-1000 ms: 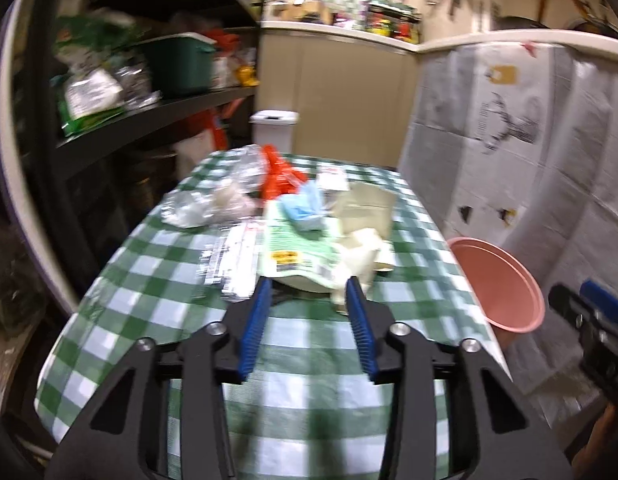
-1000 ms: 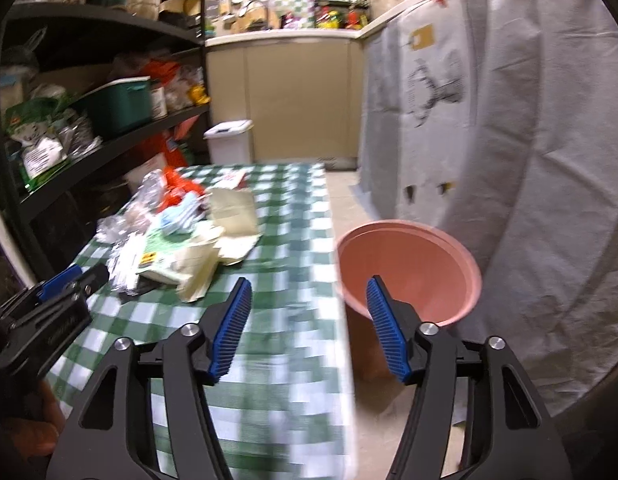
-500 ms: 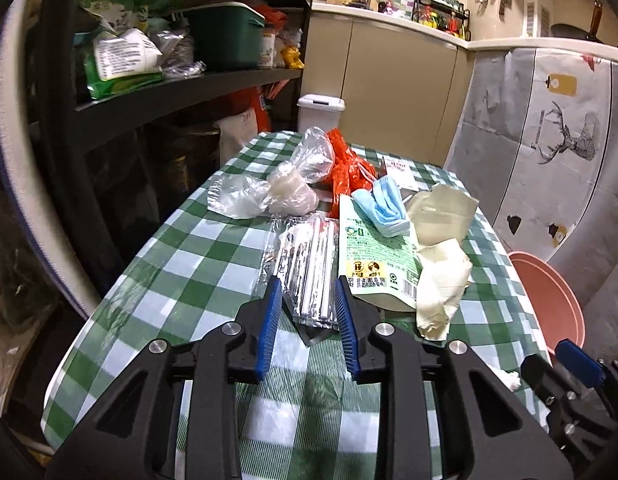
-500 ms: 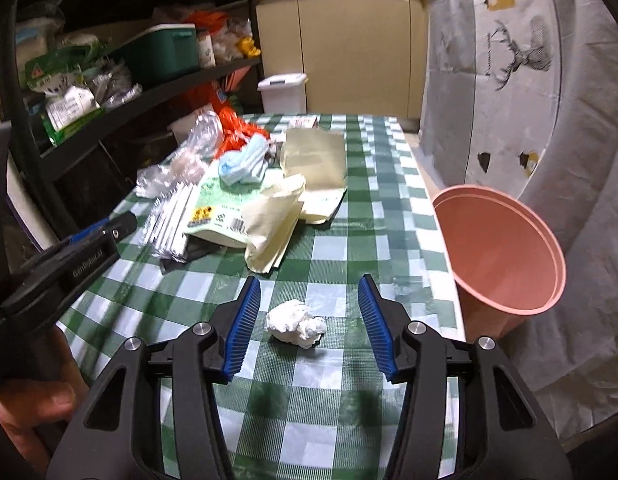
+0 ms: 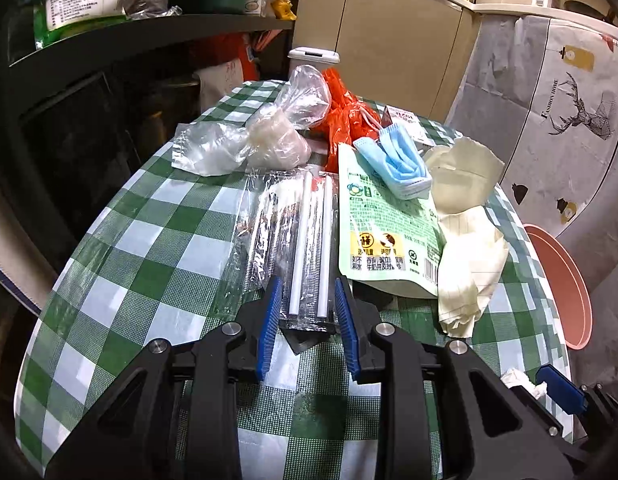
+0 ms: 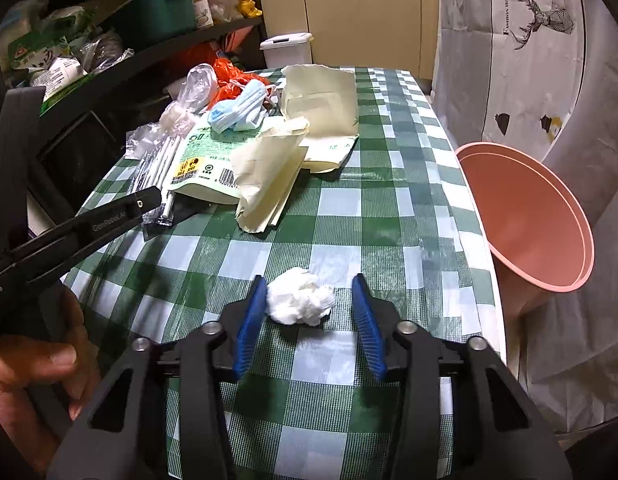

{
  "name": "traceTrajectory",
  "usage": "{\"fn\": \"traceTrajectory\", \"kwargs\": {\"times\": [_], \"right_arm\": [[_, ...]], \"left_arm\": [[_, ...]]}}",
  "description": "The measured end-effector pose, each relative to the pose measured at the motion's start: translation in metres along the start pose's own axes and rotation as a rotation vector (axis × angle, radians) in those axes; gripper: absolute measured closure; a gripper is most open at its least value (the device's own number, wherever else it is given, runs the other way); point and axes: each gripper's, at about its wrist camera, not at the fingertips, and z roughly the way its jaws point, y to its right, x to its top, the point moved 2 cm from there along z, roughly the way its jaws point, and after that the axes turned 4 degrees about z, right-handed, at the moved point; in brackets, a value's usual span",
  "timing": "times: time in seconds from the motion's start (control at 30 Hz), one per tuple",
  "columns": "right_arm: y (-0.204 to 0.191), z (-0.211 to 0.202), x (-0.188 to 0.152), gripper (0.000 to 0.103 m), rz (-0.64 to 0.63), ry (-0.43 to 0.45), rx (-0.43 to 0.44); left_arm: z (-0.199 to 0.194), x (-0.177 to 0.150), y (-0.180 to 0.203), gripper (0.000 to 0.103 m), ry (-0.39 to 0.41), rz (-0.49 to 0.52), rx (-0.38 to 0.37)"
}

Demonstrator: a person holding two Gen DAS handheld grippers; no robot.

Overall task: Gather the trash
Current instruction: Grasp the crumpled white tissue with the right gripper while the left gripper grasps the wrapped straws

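Note:
Trash lies on a green checked tablecloth (image 5: 149, 248). My left gripper (image 5: 307, 296) is open, its blue pads on either side of the near end of a clear packet of white straws (image 5: 305, 240), without squeezing it. My right gripper (image 6: 309, 300) is open around a crumpled white tissue (image 6: 299, 297), touching it on the left pad only. A pink bin (image 6: 537, 220) stands on the floor at the table's right edge. A green pouch (image 5: 385, 232), blue face mask (image 5: 397, 164), cream paper bags (image 5: 465, 256), clear plastic bags (image 5: 249, 140) and orange wrapper (image 5: 341, 116) lie further back.
Dark shelves (image 5: 109, 28) loaded with packets stand along the left. A small white lidded bin (image 5: 313, 56) and beige cabinets (image 5: 389, 32) are beyond the table. A sheet with a deer print (image 6: 529, 60) hangs on the right behind the pink bin.
Both grippers have moved forward and down. The left now straddles the straw packet's end; the right now straddles the tissue, which lay just ahead of it before.

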Motion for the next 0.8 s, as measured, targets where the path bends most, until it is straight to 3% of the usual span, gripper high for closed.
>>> {"fn": "traceTrajectory", "kwargs": {"times": [0.1,0.17,0.33,0.5,0.57,0.6,0.63,0.8], "right_arm": [[-0.002,-0.001,-0.001,0.079,-0.014,0.001,0.005],[-0.003,-0.003,-0.002,0.082,-0.023,0.004,0.007],[-0.001,-0.015,-0.002,0.087,-0.011,0.032,0.013],[0.001,-0.027,-0.002,0.086,0.0,0.056,0.007],[0.002,-0.028,-0.004,0.083,0.01,0.052,-0.003],[0.001,-0.028,-0.005,0.083,0.013,0.047,-0.002],[0.001,-0.028,-0.005,0.082,0.014,0.045,0.0],[0.002,-0.022,-0.009,0.081,0.003,0.023,0.004]], "left_arm": [[-0.002,0.0,-0.002,0.093,0.002,-0.005,-0.001],[-0.004,0.0,-0.001,0.103,0.003,0.003,0.004],[-0.018,0.002,-0.007,0.103,0.03,-0.009,0.013],[-0.031,0.001,-0.011,0.103,0.05,-0.024,-0.012],[-0.031,-0.002,-0.012,0.09,0.039,-0.025,-0.014],[-0.031,-0.003,-0.012,0.07,0.034,-0.027,-0.01],[-0.032,-0.003,-0.014,0.063,0.039,-0.033,-0.003],[-0.028,0.003,-0.013,0.063,0.036,-0.037,0.004]]}}
